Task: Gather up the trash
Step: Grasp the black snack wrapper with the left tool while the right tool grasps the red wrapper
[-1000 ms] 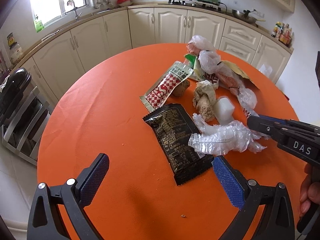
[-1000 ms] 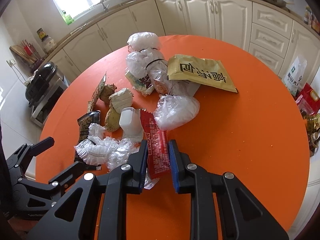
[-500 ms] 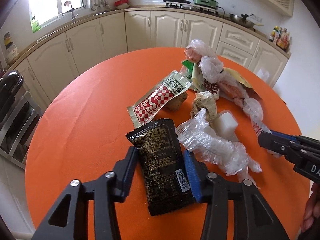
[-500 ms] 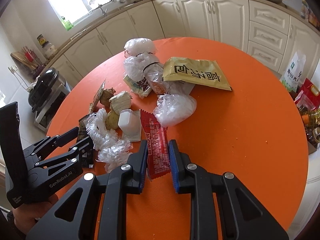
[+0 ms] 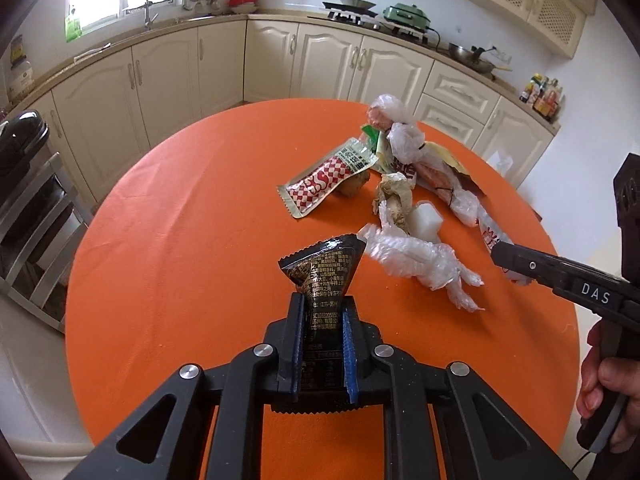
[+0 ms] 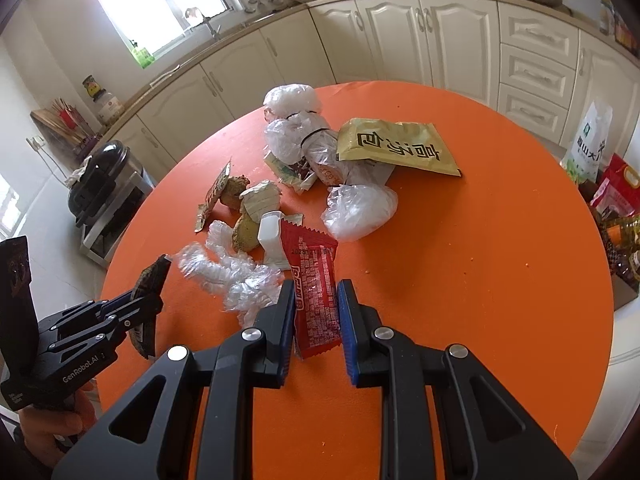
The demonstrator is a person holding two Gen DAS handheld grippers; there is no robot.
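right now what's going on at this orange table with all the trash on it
A person is clearing trash off the round orange table with a handheld gripper in each hand. The left gripper is closing on a black snack wrapper, which crumples between its pads. The right gripper is shut on a red snack wrapper. Still lying on the table are a crumpled clear plastic glove, a checkered wrapper, a yellow packet and some knotted plastic bags.

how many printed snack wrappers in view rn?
4: black wrapper with the left gripper closing on it, red wrapper in the right gripper, checkered wrapper and gold pouch on the table. Pile may hide more.
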